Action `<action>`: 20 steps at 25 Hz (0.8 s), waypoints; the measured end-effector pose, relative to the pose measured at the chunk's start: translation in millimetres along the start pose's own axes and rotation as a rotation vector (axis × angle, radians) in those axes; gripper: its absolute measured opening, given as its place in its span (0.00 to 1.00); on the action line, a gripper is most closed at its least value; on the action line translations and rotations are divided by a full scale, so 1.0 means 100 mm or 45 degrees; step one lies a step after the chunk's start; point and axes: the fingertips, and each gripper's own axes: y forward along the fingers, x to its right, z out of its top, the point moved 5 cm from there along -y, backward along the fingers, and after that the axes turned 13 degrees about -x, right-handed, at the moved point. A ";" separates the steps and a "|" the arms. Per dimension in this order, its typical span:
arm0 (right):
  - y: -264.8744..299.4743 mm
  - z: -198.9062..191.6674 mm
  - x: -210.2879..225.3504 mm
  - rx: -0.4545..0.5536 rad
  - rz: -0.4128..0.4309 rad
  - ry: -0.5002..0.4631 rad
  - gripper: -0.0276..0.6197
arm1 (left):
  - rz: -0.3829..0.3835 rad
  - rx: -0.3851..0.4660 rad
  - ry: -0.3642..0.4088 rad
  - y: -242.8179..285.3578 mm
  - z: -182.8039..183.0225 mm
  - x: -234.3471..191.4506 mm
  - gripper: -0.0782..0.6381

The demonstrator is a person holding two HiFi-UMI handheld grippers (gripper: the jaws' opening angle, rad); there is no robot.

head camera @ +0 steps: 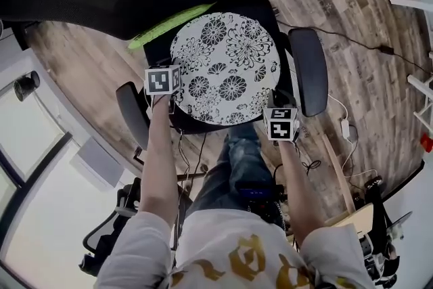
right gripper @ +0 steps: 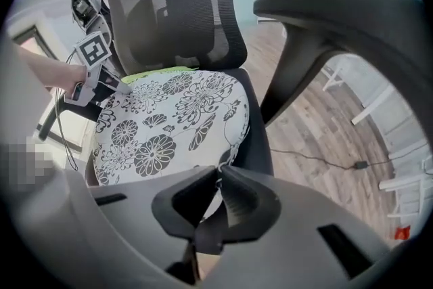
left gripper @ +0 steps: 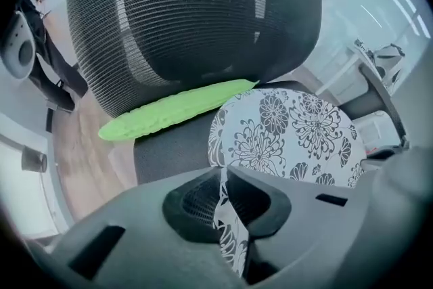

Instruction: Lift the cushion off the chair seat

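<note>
one round white cushion (head camera: 226,68) with a black flower print lay on the seat of one black mesh-backed office chair (right gripper: 183,17), between its two armrests (head camera: 308,71), its far rim just beside a single green ribbed roll (left gripper: 176,108) at the foot of the backrest. the left gripper (left gripper: 223,176) had its jaws nipped nearly together on the cushion's near left edge, printed fabric showing between them, and the right gripper (right gripper: 218,176) was pinched likewise on the near right edge. each of the two carried one marker cube (head camera: 163,80) of black-and-white squares, on which no writing could be read.
</note>
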 end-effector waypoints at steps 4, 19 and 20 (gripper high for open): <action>-0.12 0.03 -0.04 0.001 0.004 -0.028 0.09 | -0.002 -0.002 0.018 -0.13 -0.09 0.03 0.15; -0.61 0.26 -0.22 0.024 -0.057 -0.120 0.09 | -0.004 0.073 0.029 -0.71 -0.42 0.08 0.15; -0.66 0.28 -0.24 0.025 -0.063 -0.133 0.09 | -0.002 0.084 0.018 -0.77 -0.44 0.07 0.15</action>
